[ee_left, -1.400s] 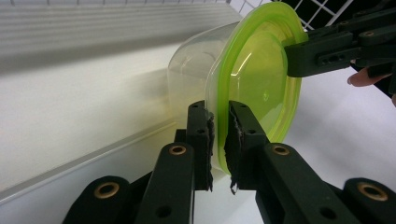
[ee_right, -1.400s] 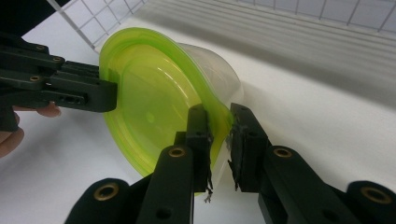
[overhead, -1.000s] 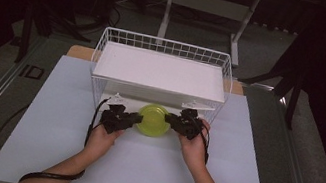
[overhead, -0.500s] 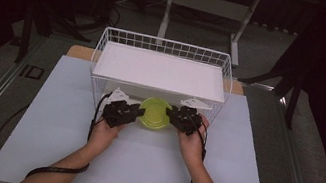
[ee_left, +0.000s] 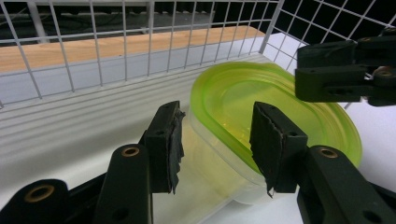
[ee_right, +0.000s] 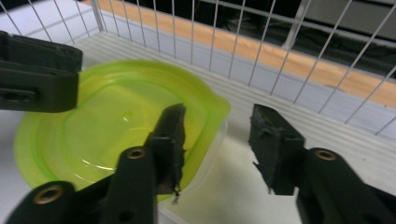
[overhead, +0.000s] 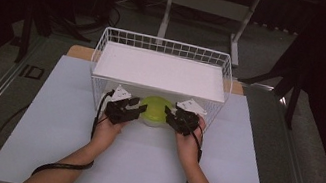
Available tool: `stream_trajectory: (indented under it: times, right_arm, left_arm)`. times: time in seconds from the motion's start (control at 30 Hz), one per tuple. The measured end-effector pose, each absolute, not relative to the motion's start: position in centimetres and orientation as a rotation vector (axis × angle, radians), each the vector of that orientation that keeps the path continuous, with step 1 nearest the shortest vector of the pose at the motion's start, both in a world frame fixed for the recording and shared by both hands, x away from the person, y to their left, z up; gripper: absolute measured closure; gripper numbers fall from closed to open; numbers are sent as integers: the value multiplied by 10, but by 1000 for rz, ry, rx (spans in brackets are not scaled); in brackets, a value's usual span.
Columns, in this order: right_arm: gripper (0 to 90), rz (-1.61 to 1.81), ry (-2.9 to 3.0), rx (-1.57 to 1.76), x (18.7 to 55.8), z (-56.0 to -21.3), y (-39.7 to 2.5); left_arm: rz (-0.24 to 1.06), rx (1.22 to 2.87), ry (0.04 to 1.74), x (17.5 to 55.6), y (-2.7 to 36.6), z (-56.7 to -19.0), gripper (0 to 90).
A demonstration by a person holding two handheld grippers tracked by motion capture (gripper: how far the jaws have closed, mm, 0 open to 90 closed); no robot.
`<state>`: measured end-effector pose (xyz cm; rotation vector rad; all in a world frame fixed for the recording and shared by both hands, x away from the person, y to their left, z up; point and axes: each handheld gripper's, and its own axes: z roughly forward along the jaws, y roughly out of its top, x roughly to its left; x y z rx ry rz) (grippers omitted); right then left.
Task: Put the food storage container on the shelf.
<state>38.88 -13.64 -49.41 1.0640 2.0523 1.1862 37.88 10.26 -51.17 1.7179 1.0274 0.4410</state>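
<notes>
Lime-lidded clear plastic container (overhead: 155, 111) sat on the white counter (overhead: 59, 119), under the wire shelf rack (overhead: 162, 71), at the rack's 6 o'clock edge. Left tongs (overhead: 135, 108) at the container's 9 o'clock, released, straddling its near corner without clamping (ee_left: 215, 140). Right tongs (overhead: 168, 116) at its 3 o'clock, likewise released, one pad over the lid's rim, the other past the container's corner (ee_right: 217, 144). Wooden board (ee_right: 299, 56) seen beyond the wire.
</notes>
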Motion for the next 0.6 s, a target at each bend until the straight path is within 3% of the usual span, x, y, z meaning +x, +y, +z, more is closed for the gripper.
stream_trajectory:
  times: [0.6]
  right_arm:
    - [520, 1306, 2115, 1063, 342, -474, -139]
  left_arm:
    - [373, 1718, 981, 340, 124, -501, 481]
